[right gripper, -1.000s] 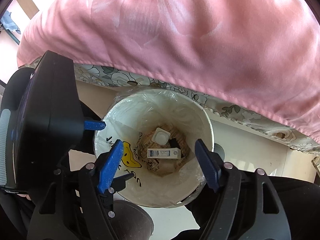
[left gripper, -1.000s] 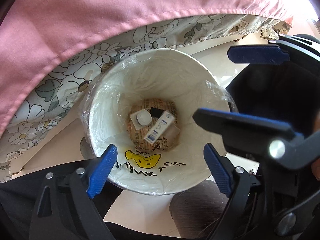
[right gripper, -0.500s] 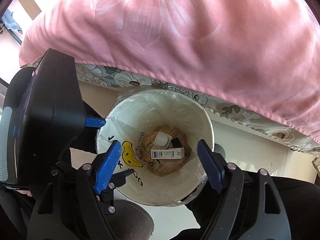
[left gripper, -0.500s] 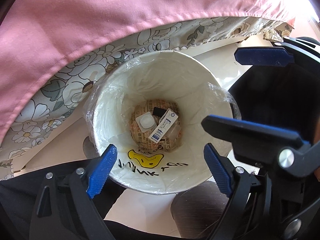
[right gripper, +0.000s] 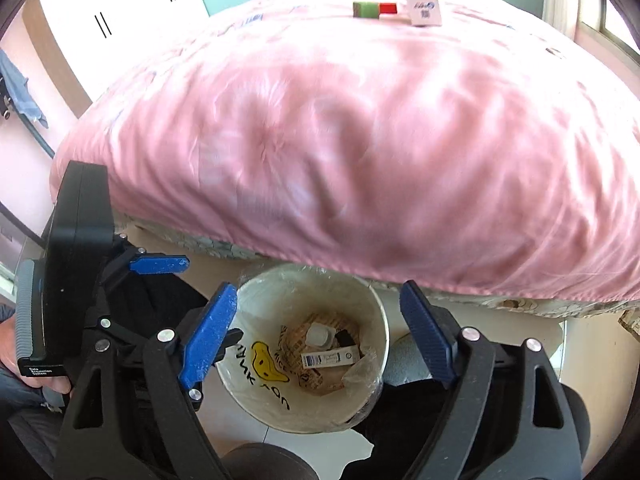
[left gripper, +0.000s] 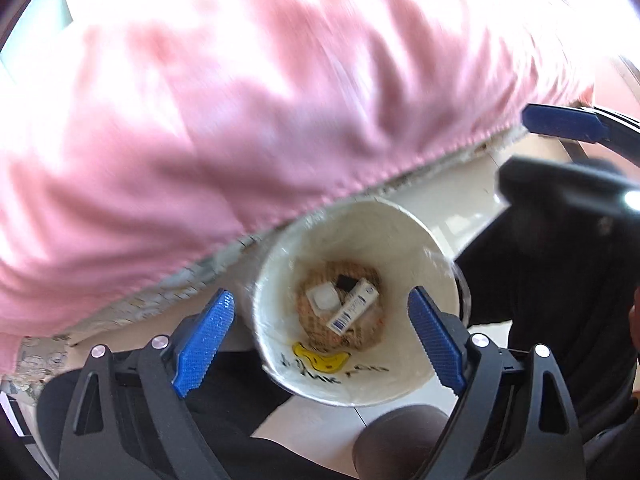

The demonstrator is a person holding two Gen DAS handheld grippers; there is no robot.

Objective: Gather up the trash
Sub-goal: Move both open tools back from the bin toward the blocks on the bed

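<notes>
So we hold both grippers, left [left gripper: 318, 336] and right [right gripper: 318, 330], wide and empty over the bin [right gripper: 372, 308]; several scraps [right gripper: 329, 358] lie inside, while boxes [right gripper: 424, 10] wait across the bed [right gripper: 360, 140].

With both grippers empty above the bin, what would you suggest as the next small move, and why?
Probably carry the right gripper up toward the small boxes on the far side of the pink bedspread: both grippers are open and empty, and the bin already holds trash.
</notes>
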